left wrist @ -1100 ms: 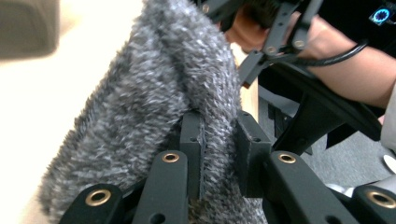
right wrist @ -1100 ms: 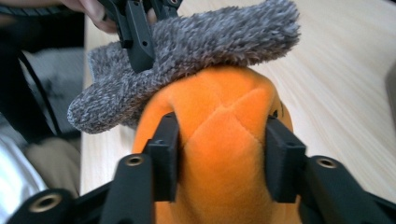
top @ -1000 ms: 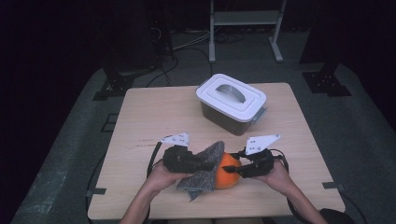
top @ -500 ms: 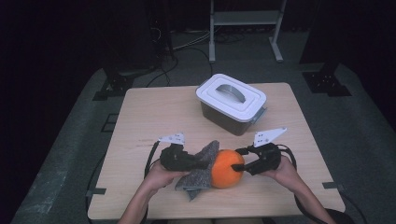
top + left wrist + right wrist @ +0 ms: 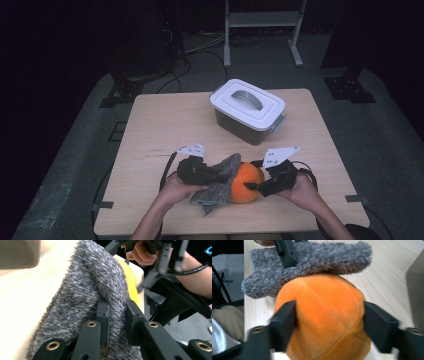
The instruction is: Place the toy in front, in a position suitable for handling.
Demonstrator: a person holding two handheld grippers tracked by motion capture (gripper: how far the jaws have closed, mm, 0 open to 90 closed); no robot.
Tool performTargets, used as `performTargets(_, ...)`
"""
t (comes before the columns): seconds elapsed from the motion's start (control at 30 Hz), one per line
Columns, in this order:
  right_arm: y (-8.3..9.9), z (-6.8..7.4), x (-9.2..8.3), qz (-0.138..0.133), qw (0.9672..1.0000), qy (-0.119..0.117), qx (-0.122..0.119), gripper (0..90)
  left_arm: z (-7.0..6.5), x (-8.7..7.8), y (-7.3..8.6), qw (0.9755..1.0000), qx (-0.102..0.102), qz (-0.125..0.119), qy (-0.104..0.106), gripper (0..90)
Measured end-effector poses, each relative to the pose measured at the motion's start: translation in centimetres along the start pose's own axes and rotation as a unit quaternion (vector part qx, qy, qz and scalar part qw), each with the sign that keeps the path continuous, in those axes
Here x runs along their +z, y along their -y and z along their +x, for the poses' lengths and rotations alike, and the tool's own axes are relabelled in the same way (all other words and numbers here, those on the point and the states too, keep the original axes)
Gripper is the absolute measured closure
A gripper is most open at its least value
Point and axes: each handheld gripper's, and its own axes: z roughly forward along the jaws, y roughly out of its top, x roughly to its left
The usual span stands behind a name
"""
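Holds a fold of the grey fuzzy cloth [image 5: 87,290] pinched fast in the shut left gripper [image 5: 117,312], close to the near edge of the table [image 5: 165,125], just as a second ago. Keeps the rest of that cloth draped up and over the top of the orange plush ball [image 5: 322,305], touching it. Has just been opening the right gripper [image 5: 329,315]: now wide, with the ball between the jaws, one at each flank and no longer squeezing the plush in; hard to tell whether the pads still brush it. Leaves the ball resting on the table between the two grippers, in the same spot as a second ago, so no carrying off yet. Reads, as a judgement, like a grip let go rather than a grasp being made: probably a release to re-seat the jaws, or to let the cloth be worked over or around the ball while it sits free. Means the ball now depends on the table and the cloth alone, so could roll if the cloth is tugged. Farther back, beyond both hands, stands untouched the lidded white box [image 5: 247,102], well apart from ball and cloth, lid on and handle up.
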Motion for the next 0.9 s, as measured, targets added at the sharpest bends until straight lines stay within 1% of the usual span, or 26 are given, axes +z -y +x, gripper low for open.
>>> performTargets(0.07,0.3,-0.6,0.2,-0.007,1.0,-0.003,0.003,40.6,0.0,-0.4,0.0,1.0,0.001,-0.003,0.004,76.1)
performTargets(0.1,0.5,-1.1,0.1,-0.008,0.9999,-0.001,0.007,43.7,0.0,-0.5,0.0,1.0,0.003,0.001,0.002,76.0)
performTargets(0.17,1.1,-2.1,-0.1,-0.012,0.9995,-0.003,0.029,46.1,0.1,-0.3,0.3,0.9998,0.006,0.017,-0.012,75.9)
performTargets(0.2,1.4,-2.7,-0.3,-0.015,0.9989,-0.007,0.044,46.3,0.2,-0.1,0.5,0.9996,0.005,0.023,-0.017,75.7)
performTargets(0.27,1.9,-3.1,-0.5,-0.02,0.9979,-0.016,0.059,45.4,0.7,0.2,0.9,0.9998,-0.006,0.019,-0.009,75.5)
performTargets(0.3,2.0,-3.1,-0.5,-0.02,0.9977,-0.017,0.063,43.1,0.7,0.3,0.9,0.9998,-0.009,0.017,-0.007,75.5)
performTargets(0.33,1.9,-3.0,-0.6,-0.014,0.9978,-0.013,0.064,38.9,0.7,0.4,0.9,0.9998,-0.009,0.017,-0.008,75.5)
performTargets(0.37,1.7,-2.9,-0.8,-0.01,0.9979,-0.007,0.063,33.9,0.7,0.5,0.8,0.9998,-0.009,0.014,-0.009,75.5)
performTargets(0.4,1.3,-2.5,-1.1,-0.008,0.9983,0.007,0.057,31.3,0.6,0.6,0.8,0.9998,-0.009,0.014,-0.009,75.6)
performTargets(0.43,1.1,-2.3,-1.4,-0.01,0.9986,0.012,0.051,30.9,0.7,0.6,0.8,0.9998,-0.009,0.012,-0.009,75.6)
performTargets(0.47,0.9,-2.1,-1.6,-0.014,0.9989,0.016,0.042,30.0,0.7,0.6,0.8,0.9999,-0.01,0.012,-0.005,75.6)
performTargets(0.53,0.5,-1.6,-1.9,-0.021,0.9992,0.012,0.033,28.9,0.7,0.9,0.7,0.9999,-0.013,0.011,0.0,75.6)
performTargets(0.57,0.3,-1.4,-1.8,-0.017,0.9995,0.01,0.026,26.6,0.7,1.0,0.7,0.9999,-0.01,0.012,0.001,75.6)
performTargets(0.63,0.0,-0.8,-1.0,0.003,0.9998,0.019,0.006,22.1,0.6,1.1,0.6,0.9999,-0.008,0.013,0.003,75.6)
performTargets(0.67,-0.1,-0.7,-0.7,0.008,0.9998,0.02,0.003,19.8,0.6,1.2,0.6,0.9999,-0.007,0.013,0.003,75.6)
performTargets(0.7,0.0,-0.7,-0.2,0.012,0.9997,0.019,0.006,19.4,0.6,1.2,0.6,0.9999,-0.008,0.013,0.003,75.6)
performTargets(0.73,0.0,-0.8,0.1,0.012,0.9997,0.018,0.01,22.0,0.6,1.2,0.6,0.9999,-0.008,0.013,0.002,75.6)
performTargets(0.77,0.2,-0.9,0.4,0.01,0.9997,0.015,0.013,27.3,0.7,1.1,0.7,0.9999,-0.008,0.014,0.001,75.6)
performTargets(0.8,0.3,-0.9,0.6,0.008,0.9998,0.012,0.015,33.8,0.8,0.9,0.7,0.9999,-0.009,0.013,0.0,75.6)
performTargets(0.87,0.4,-1.0,0.6,0.005,0.9999,0.009,0.008,47.1,0.8,0.4,0.5,1.0,-0.009,0.005,-0.001,75.6)
performTargets(0.9,0.3,-1.0,0.4,-0.008,0.9999,0.004,0.009,52.1,0.8,0.1,0.4,1.0,-0.007,0.001,-0.003,75.6)
